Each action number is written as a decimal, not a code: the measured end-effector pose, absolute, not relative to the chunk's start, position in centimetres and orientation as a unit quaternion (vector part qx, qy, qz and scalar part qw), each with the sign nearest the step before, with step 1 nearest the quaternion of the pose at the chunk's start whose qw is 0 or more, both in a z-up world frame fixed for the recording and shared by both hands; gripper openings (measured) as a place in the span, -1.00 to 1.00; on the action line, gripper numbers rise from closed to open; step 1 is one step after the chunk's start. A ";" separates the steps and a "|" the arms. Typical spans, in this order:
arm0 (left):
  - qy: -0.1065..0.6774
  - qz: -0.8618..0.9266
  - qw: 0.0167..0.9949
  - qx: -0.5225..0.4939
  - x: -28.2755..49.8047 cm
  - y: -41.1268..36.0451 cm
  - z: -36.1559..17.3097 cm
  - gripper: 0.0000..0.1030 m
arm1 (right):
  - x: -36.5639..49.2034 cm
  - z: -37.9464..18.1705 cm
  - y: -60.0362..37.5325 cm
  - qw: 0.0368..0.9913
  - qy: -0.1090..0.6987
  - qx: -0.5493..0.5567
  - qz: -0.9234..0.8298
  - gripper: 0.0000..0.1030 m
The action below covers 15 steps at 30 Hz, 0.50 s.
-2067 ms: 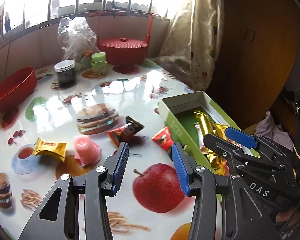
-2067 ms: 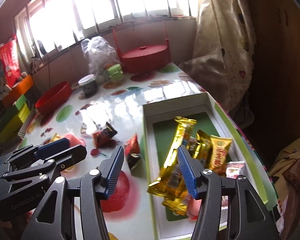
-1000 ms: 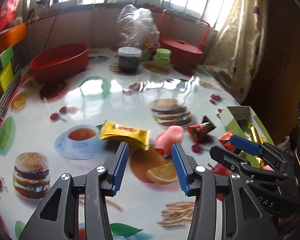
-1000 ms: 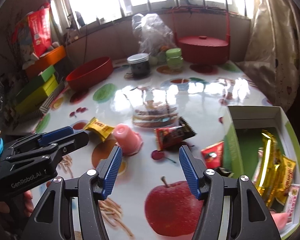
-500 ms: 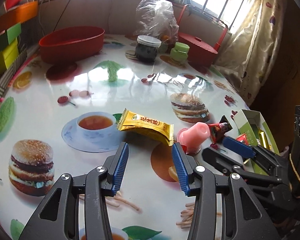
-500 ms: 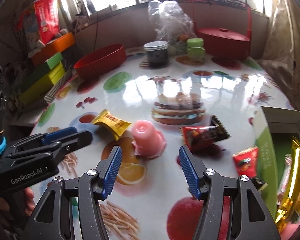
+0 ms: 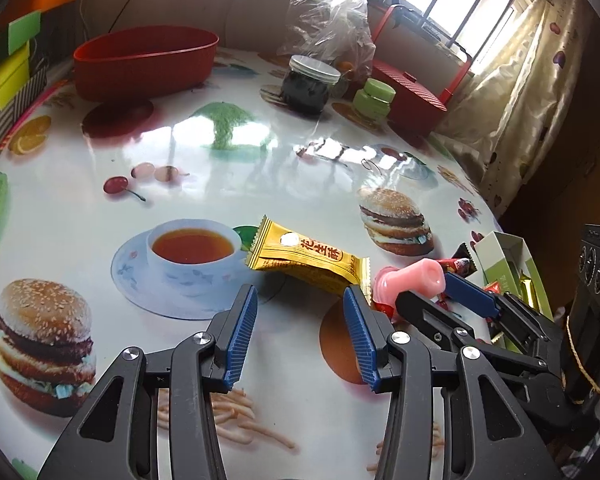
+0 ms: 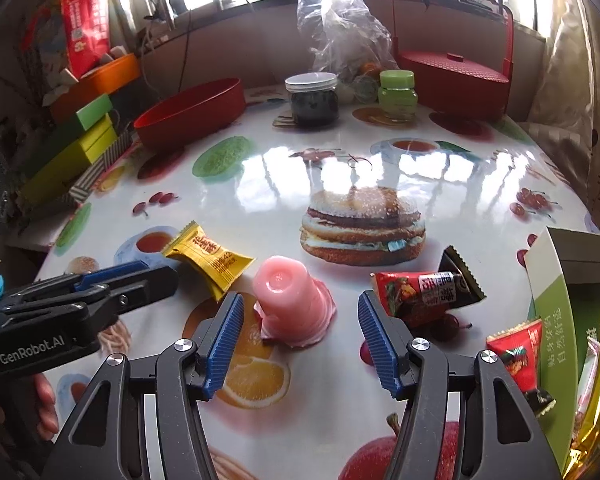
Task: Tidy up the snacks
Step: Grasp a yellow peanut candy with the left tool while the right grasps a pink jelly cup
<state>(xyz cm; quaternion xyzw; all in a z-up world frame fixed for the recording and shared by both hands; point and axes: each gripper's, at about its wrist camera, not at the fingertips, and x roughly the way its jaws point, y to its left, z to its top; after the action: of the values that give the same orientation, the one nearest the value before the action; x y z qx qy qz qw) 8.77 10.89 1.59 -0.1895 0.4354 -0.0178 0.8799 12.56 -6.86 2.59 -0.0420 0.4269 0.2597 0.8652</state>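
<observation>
A yellow snack packet (image 7: 308,261) lies on the printed table just ahead of my left gripper (image 7: 300,330), whose jaws stand open and empty. The same yellow packet (image 8: 208,258) shows in the right wrist view beside the left gripper's fingers (image 8: 112,276). A pink jelly cup (image 8: 290,298), upside down, sits just beyond my right gripper (image 8: 298,340), which is open with nothing in it. A red-and-black wrapper (image 8: 424,290) and a small red packet (image 8: 518,350) lie to its right. The green box (image 8: 556,320) at the right edge holds gold-wrapped snacks (image 8: 598,396).
A red bowl (image 8: 190,110), a dark jar (image 8: 312,98), a green jar (image 8: 397,94), a plastic bag (image 8: 344,28) and a red lidded basket (image 8: 456,68) stand at the table's far side. Coloured boxes (image 8: 76,140) are stacked at the left.
Both grippers swung left from the green box and sank toward the table. The left one now faces the yellow packet, the right one the pink jelly cup. Jaw widths are unchanged.
</observation>
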 end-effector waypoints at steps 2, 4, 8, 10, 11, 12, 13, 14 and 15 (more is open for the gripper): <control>0.439 -0.019 0.877 -0.197 9.0 11.1 1.4 -0.10 | 12.7 2.5 -6.5 0.865 0.425 -0.050 0.261 0.16; 0.438 -0.020 0.877 -0.197 9.2 11.2 1.4 -0.10 | 12.8 2.5 -6.3 0.865 0.423 -0.055 0.264 0.16; 0.436 -0.025 0.878 -0.197 9.8 11.3 1.4 -0.10 | 12.8 2.5 -6.3 0.866 0.420 -0.054 0.265 0.13; 0.436 -0.028 0.878 -0.197 10.1 11.3 1.4 -0.10 | 12.9 2.5 -6.5 0.867 0.419 -0.051 0.263 0.06; 0.434 -0.030 0.878 -0.198 10.2 11.3 1.5 -0.10 | 12.9 2.5 -6.6 0.867 0.420 -0.048 0.263 -0.01; 0.434 -0.032 0.878 -0.198 10.3 11.3 1.5 -0.10 | 13.0 2.4 -6.7 0.867 0.421 -0.046 0.262 -0.09; 0.434 -0.034 0.878 -0.199 10.6 11.3 1.5 -0.10 | 13.1 2.4 -6.7 0.867 0.422 -0.045 0.261 -0.11; 0.435 -0.037 0.877 -0.201 10.8 11.4 1.4 -0.10 | 13.1 2.4 -6.8 0.867 0.422 -0.042 0.262 -0.13; 0.437 -0.038 0.876 -0.203 11.0 11.5 1.4 -0.10 | 13.1 2.4 -6.9 0.866 0.423 -0.038 0.264 -0.22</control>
<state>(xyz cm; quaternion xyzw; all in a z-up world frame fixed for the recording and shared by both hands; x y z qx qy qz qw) 10.97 11.51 1.37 -0.2027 0.4370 -0.0382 0.8755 13.11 -6.89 2.39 -0.0378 0.4226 0.2635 0.8663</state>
